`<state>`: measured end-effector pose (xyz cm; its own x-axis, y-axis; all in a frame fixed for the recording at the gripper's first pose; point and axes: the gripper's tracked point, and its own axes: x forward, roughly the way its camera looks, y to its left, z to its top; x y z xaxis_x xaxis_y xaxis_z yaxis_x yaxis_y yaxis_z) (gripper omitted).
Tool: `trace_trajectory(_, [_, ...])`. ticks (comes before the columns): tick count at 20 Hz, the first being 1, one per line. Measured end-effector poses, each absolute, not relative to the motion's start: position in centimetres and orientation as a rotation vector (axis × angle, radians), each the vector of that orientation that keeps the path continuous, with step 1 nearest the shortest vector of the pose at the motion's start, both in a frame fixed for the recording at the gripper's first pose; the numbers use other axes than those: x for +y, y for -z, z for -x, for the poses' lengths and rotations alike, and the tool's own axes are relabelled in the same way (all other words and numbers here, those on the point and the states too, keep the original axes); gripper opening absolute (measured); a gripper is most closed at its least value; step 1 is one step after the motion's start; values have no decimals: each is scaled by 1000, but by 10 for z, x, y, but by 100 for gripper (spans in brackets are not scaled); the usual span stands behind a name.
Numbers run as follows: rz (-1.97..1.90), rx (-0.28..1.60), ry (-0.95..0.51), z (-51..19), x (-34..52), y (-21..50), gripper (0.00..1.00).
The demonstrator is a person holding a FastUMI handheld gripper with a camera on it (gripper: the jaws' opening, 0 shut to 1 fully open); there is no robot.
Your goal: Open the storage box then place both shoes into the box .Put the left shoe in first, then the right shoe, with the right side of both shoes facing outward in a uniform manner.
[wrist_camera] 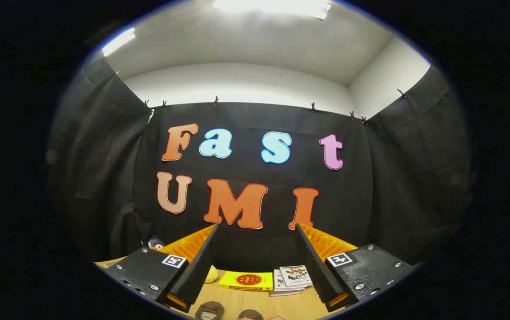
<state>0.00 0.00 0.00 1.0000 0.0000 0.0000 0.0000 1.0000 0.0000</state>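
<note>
Gripper [255,231] held high, fingers spread wide on nothing; shoes [209,310] barely visible low between the fingers on the worktop [259,302], storage box unseen. Best tilted down first to find the box lid

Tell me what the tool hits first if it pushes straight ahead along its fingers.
The tool is open, holding nothing, and aimed above the table's items. Its line looks free up to the black cloth wall, though depth is unclear.
</note>
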Motion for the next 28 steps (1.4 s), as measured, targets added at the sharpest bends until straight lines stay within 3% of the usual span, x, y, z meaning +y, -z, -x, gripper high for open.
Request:
trace_trajectory(16, [0,-70,-72,-4,30,-19,99])
trace_trajectory(28, [-212,133,-274,-18,107,54,99])
